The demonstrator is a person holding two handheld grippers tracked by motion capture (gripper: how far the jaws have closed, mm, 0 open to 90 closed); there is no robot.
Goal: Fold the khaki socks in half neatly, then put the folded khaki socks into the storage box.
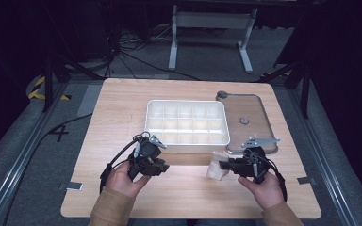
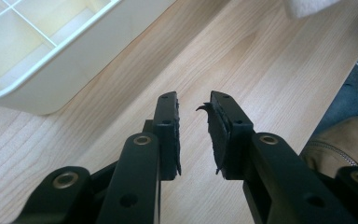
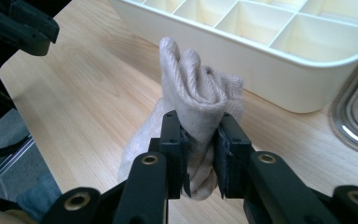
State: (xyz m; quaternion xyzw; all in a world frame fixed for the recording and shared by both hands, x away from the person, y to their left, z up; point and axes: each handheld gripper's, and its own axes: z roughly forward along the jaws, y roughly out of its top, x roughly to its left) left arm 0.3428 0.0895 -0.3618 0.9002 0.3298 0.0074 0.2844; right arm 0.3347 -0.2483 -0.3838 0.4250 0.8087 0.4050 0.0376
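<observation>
High view first, from the left side: the left tool [image 1: 162, 165] hovers over the bare worktop [image 1: 122, 103], just in front of the near wall of the white divided tray [image 1: 187, 141]. In the left gripper view its jaws stand apart with nothing between them, and a torn flap of pad lining curls off the tip of the one on the right in that view. That loose flap could snag on knit fabric if this tool goes in to help, dragging the bundle out of shape.

Ahead of both tools the tray sits with its compartments empty as far as I can tell. The cells look narrow next to the bundle, so a poorly aimed drop may leave the cloth draped over a divider rather than seated in one cell.

To the right, the right tool [image 1: 222, 165] is clamped on a rolled beige sock [image 3: 198, 100], held off the worktop just short of the tray's near right corner. In the right gripper view the pads pinch the roll low down, with the thick folded end standing free beyond the tips and a loose tail hanging below. The grip bites only part of the roll, so I judge it could unroll or slip during the carry. Beyond the right tool lies a clear lid [image 1: 250, 120]; a wide swing could bump it.
</observation>
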